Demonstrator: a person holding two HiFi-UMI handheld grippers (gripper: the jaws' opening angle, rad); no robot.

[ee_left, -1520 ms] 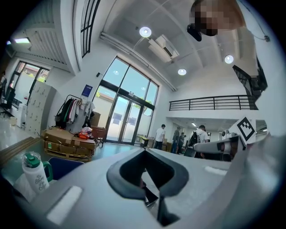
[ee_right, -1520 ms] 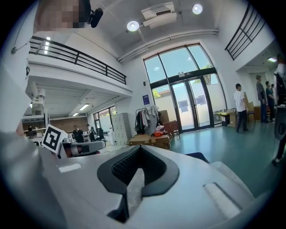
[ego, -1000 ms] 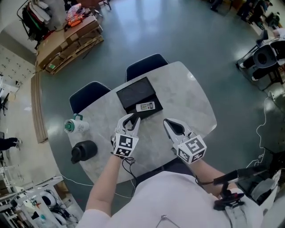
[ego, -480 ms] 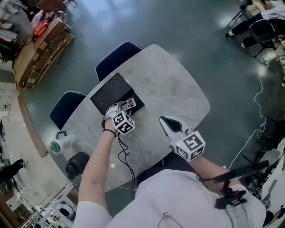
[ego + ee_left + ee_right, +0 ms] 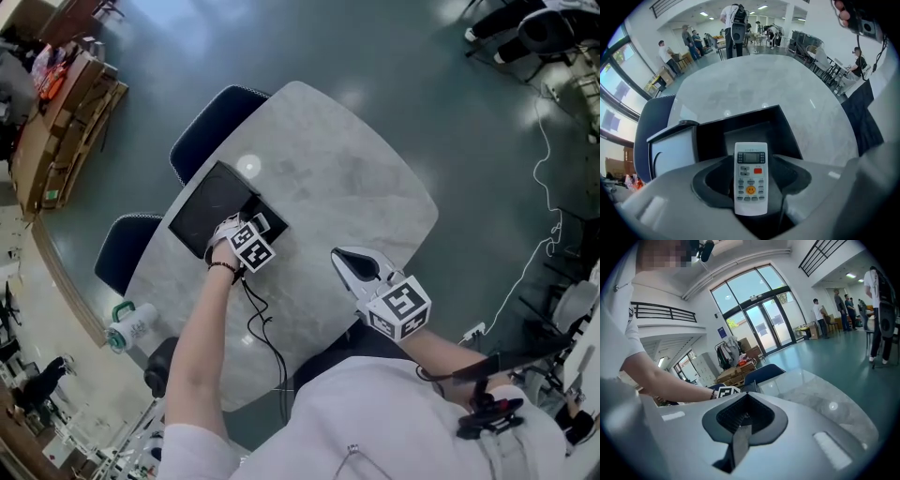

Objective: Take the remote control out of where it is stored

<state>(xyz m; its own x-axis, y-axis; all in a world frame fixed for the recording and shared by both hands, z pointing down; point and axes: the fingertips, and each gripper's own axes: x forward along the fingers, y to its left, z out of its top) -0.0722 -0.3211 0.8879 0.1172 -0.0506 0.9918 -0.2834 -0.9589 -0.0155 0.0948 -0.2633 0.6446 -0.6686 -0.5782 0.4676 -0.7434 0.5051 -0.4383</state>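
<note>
A second earlier the left gripper [image 5: 246,234] hung over the grey marble-look table [image 5: 347,178] short of the black open box [image 5: 202,206]; now it had reached the box's near end. Its jaws were clamped on the sides of the white button-faced remote control [image 5: 751,177], which pointed into the box. The right gripper [image 5: 349,261] had kept its place near the table edge, jaws pressed together on nothing. From the head view, the marker cube hid most of the remote (whether it had lifted off the box floor was unclear).
</note>
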